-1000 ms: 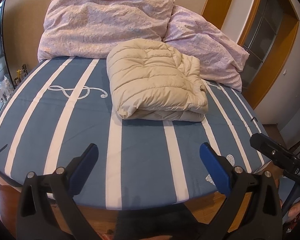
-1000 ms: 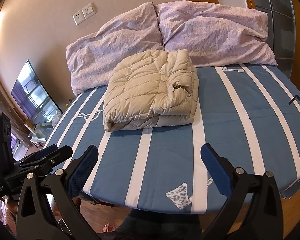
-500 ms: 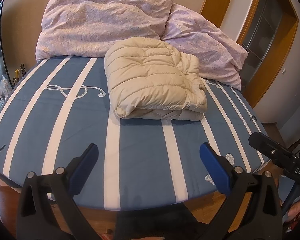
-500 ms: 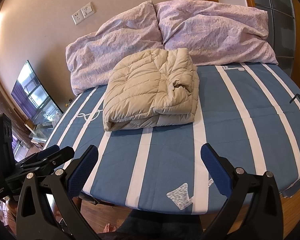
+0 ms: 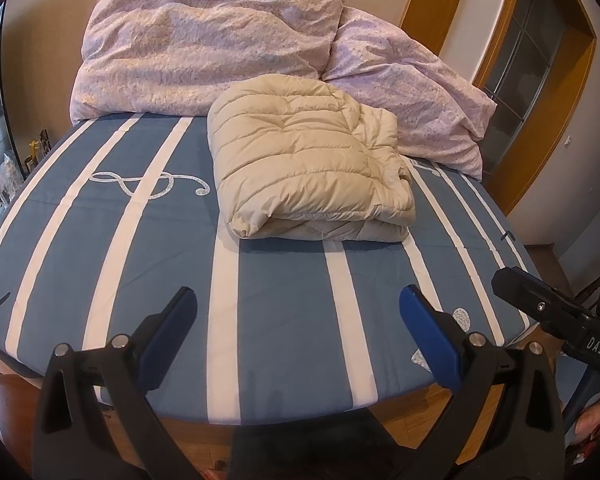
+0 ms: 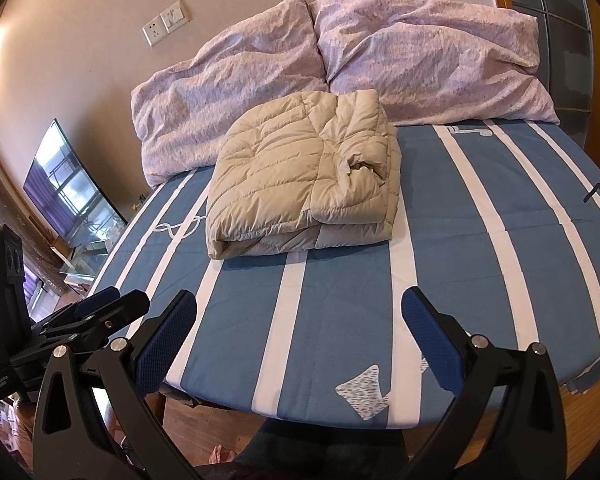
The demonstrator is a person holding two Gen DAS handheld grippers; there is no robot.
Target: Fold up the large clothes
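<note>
A beige quilted down jacket [image 5: 308, 164] lies folded into a thick rectangle on the blue striped bed [image 5: 276, 292], near the pillows. It also shows in the right wrist view [image 6: 304, 180]. My left gripper [image 5: 298, 312] is open and empty, held over the foot of the bed, well short of the jacket. My right gripper [image 6: 300, 312] is open and empty too, also back at the foot edge. The right gripper's body [image 5: 556, 312] shows at the right of the left wrist view, and the left gripper's body [image 6: 72, 320] at the left of the right wrist view.
Two lilac pillows [image 5: 204, 48] [image 6: 428, 52] lean on the wall behind the jacket. A wooden door frame [image 5: 548, 92] stands to the right of the bed. A screen [image 6: 68, 188] and a cluttered side table stand to the left. The wooden floor lies below the bed's foot edge.
Both views have shifted slightly, so the jacket sits a little higher in the left wrist view. The jacket has not moved on the bed. Both grippers stay open.
</note>
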